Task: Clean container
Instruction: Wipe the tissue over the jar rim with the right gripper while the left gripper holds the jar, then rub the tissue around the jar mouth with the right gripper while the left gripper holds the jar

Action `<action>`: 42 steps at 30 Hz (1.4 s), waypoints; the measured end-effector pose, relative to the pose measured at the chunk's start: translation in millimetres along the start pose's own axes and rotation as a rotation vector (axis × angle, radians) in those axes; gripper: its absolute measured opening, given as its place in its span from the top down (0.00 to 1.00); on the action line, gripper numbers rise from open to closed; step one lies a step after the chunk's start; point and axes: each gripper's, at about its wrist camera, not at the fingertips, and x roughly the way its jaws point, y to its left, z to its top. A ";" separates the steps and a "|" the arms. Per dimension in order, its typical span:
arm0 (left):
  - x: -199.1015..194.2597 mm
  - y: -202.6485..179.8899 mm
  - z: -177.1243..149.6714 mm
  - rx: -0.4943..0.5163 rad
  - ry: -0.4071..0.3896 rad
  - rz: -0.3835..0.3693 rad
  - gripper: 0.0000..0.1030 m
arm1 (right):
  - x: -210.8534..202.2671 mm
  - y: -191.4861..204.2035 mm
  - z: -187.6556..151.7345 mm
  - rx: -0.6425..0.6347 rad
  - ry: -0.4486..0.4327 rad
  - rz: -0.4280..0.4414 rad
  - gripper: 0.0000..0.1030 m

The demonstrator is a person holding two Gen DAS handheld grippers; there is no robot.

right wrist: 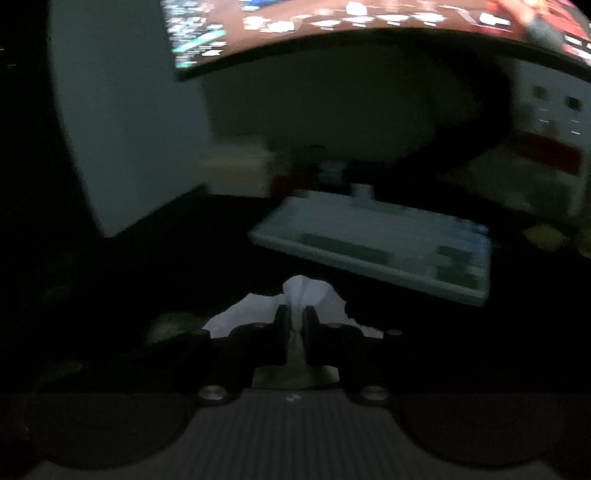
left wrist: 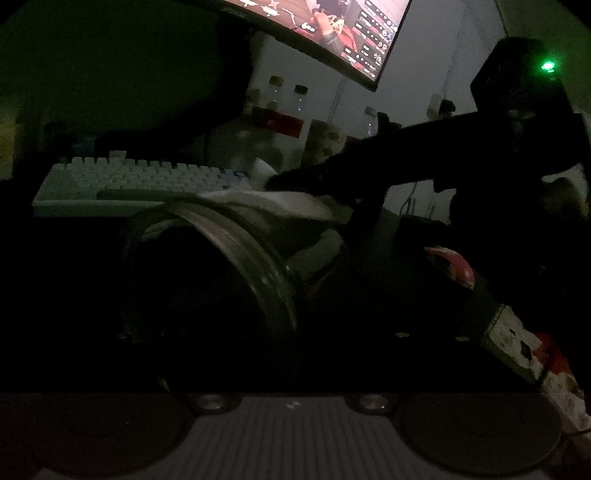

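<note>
The container (left wrist: 221, 266), a round clear jar lying on its side, sits between the fingers of the left gripper (left wrist: 258, 295), its ribbed rim turned up and to the right. The scene is very dark, so the left fingers themselves are barely told from the shadow. They stand wide around the jar's body, and the jar seems held between them, though the contact of the pads is lost in the dark.

A white cloth (left wrist: 280, 206) lies over the far side of the container's mouth, just beyond the left fingers. The right gripper (left wrist: 295, 181) reaches in from the right as a dark silhouette, its tip on that cloth. In the right wrist view, the right gripper (right wrist: 295, 321) has its fingers (right wrist: 280, 325) pressed nearly together, with a fold of the cloth (right wrist: 304, 291) pinched between them and bunching out ahead of the tips and to the left.

Farther ahead of both pairs of fingers, a white keyboard (left wrist: 129, 177) rests on the dark counter (right wrist: 147, 266). Behind it stand several bottles (left wrist: 288, 110), some with red liquid. Above hangs a lit monitor (left wrist: 332, 26). A green light (left wrist: 547, 66) glows on the right gripper's body, up and to the right of the left fingers.
</note>
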 end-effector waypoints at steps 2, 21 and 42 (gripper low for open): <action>-0.3 -0.1 0.0 0.002 0.000 0.000 0.32 | -0.6 3.2 -0.4 -0.019 -0.002 0.017 0.90; 1.4 -11.4 -2.7 0.030 0.011 -0.029 0.32 | -7.1 -8.3 -4.1 0.022 0.008 -0.032 0.90; 2.7 -22.4 -8.6 0.060 0.014 -0.040 0.32 | -19.0 -14.0 -17.8 0.099 -0.053 -0.145 0.89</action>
